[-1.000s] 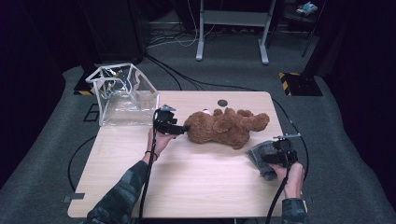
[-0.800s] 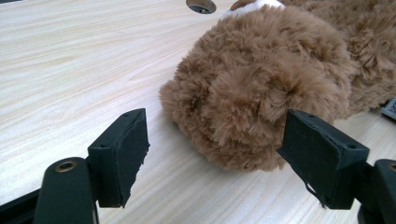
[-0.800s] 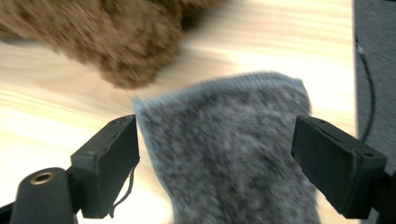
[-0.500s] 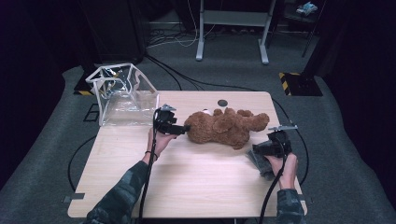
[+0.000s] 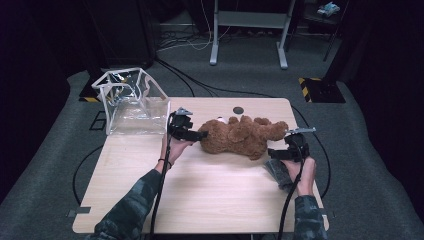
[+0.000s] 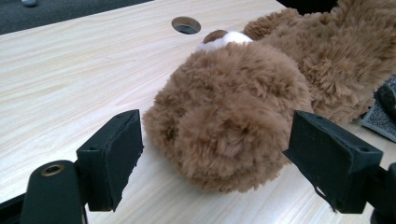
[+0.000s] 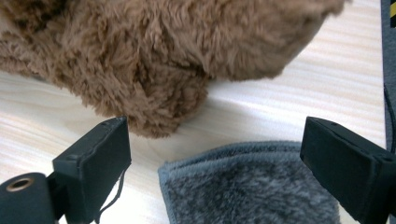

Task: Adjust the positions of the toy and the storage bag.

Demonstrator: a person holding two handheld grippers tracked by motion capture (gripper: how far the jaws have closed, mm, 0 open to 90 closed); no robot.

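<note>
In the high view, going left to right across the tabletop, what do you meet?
Clear plastic box → left hand-held gripper → brown teddy bear → right hand-held gripper, above a grey cloth.

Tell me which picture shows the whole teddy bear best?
The high view: the teddy bear lies whole on the table. The left gripper view shows its furry head up close, the right gripper view just a brown furry edge.
</note>
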